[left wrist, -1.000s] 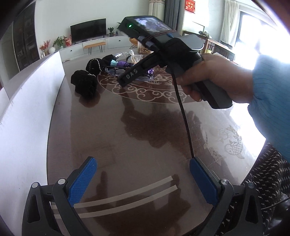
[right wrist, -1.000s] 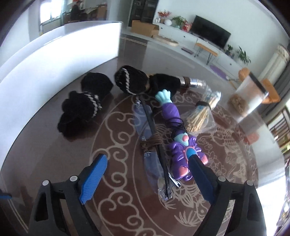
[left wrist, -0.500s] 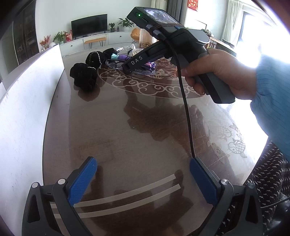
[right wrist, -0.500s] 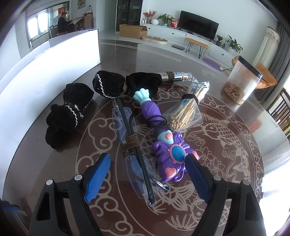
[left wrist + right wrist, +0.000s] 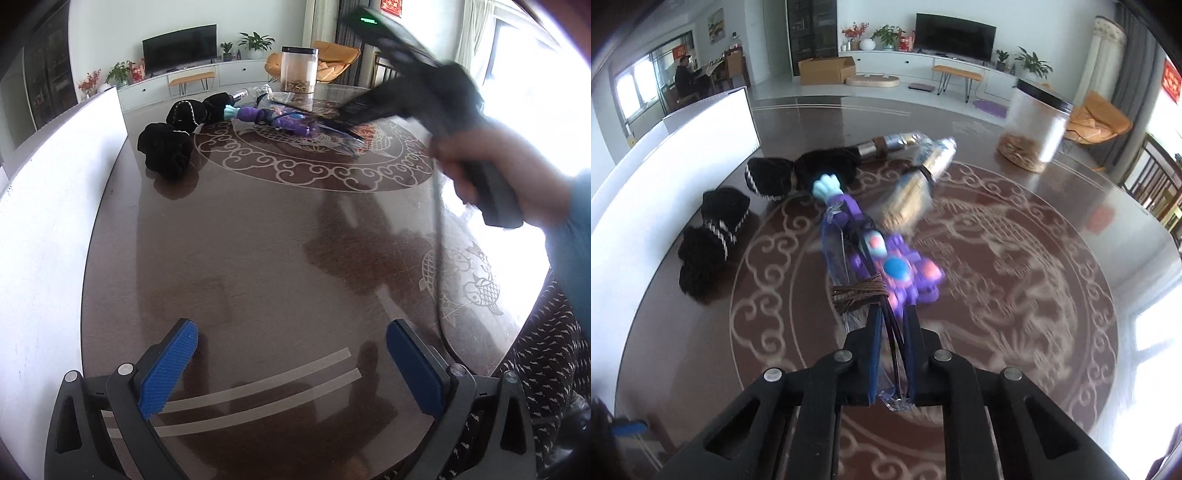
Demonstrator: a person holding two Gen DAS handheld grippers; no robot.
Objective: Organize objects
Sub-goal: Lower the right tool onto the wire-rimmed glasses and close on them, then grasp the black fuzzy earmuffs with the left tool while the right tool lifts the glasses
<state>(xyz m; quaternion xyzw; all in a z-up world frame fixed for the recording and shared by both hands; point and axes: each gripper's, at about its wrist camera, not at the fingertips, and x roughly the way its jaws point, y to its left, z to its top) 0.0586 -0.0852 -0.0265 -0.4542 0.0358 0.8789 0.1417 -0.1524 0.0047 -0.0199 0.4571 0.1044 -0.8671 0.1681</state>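
The glasses [image 5: 849, 266], clear with dark arms and a brown cord wound round the middle, lie low in the centre of the right wrist view, running from the gripper up toward the middle. The right gripper [image 5: 892, 354] has just closed, and its jaws now stand narrow with the near end of the glasses pinched between the pads. Gripping at one end probably lets the person draw the pair clear of the purple toy [image 5: 901, 269], which lies just beside it and partly under it. The picture is smeared here, so whether the glasses have left the table [image 5: 1034, 332] cannot be told.

Around them, above and left of centre, sit black socks [image 5: 713, 236] in rolled bundles; a bag of sticks [image 5: 912, 199] lies right of the toy, and a jar [image 5: 1034, 125] stands upper right.

The left wrist view shows what the other cannot: the left gripper [image 5: 291, 369], jaws wide and empty, low over a bare stretch of table near two pale strips [image 5: 258, 395], likely waiting its turn. It also shows the person's right hand [image 5: 498, 177], blurred at the right edge, grasping the gripper handle, with the pile small in the upper centre. Only the right wrist view shows the pinch itself.
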